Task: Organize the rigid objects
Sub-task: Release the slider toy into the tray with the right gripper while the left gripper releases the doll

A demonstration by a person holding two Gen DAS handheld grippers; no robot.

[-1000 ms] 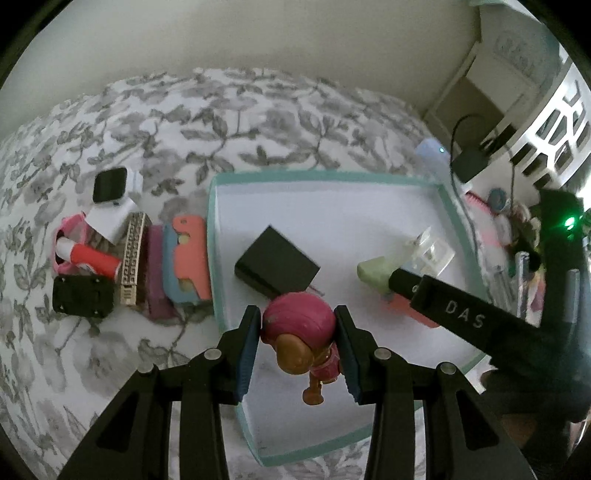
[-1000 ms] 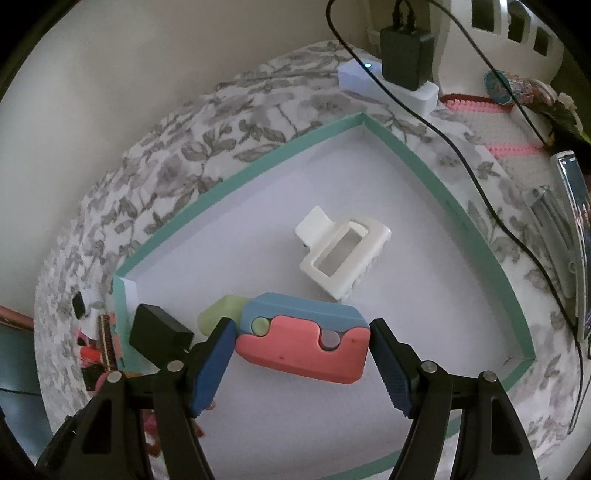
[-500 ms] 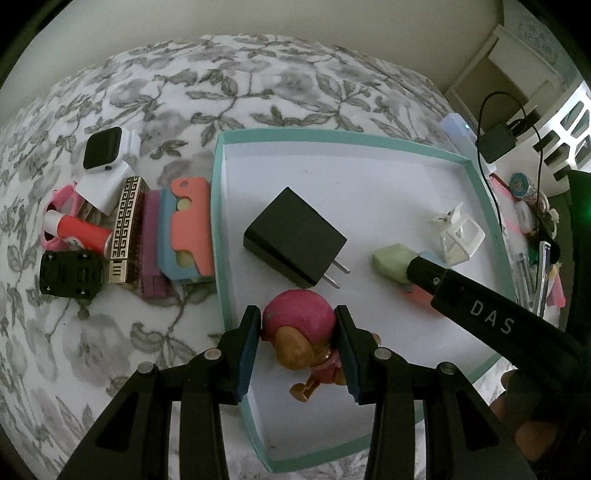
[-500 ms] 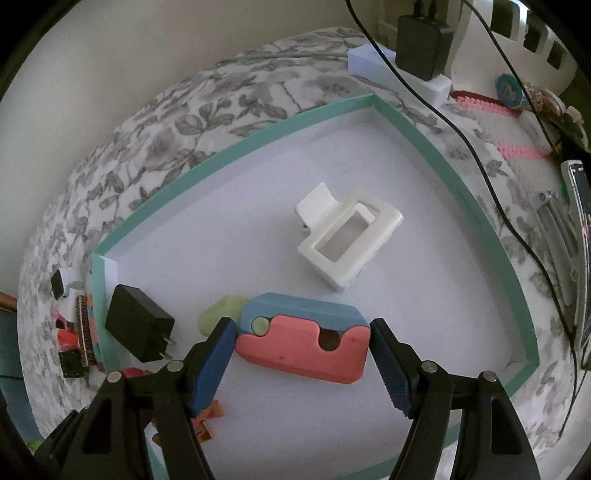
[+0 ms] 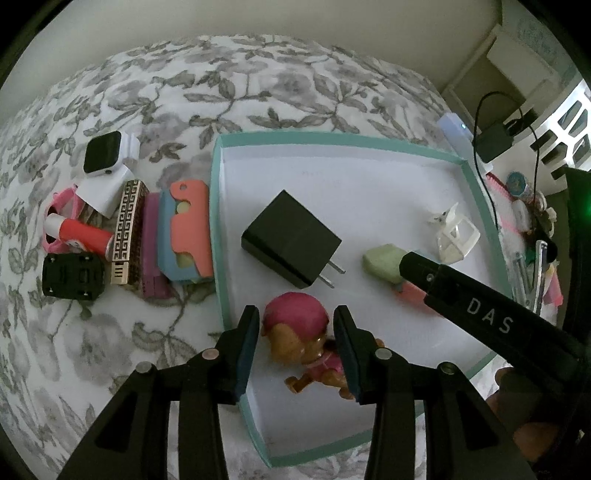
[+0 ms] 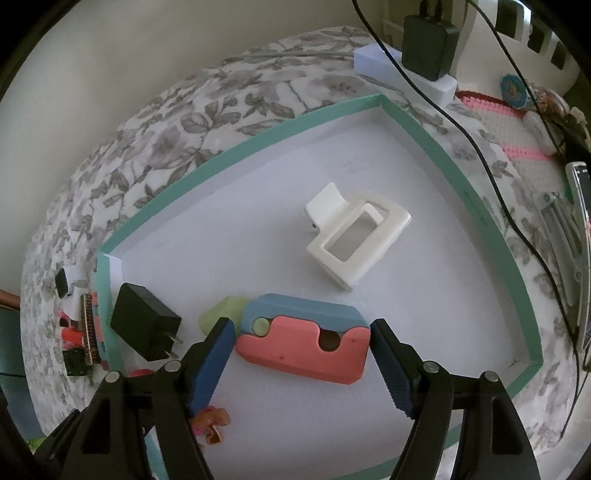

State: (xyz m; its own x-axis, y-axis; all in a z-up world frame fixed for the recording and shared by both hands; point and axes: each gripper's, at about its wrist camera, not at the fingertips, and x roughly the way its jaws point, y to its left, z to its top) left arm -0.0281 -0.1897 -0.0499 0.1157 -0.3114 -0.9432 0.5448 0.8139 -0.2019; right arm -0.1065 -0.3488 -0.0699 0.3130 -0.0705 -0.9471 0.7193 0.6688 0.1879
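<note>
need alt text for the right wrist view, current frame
The right gripper has its jaws around a pink-and-blue block lying on the white floor of a teal-rimmed tray. A white hair claw clip lies beyond it, with a black wall charger to the left.

A floral bedspread [image 5: 258, 92] lies below a pale wall [image 5: 258, 18], a white power strip [image 6: 402, 72] holding a black adapter [image 6: 428, 46].

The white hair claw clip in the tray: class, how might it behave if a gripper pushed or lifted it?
The white claw clip looks like hollow rigid plastic, so probably light and likely to slide on the smooth tray. Its open frame may flex or spring open if squeezed.
</note>
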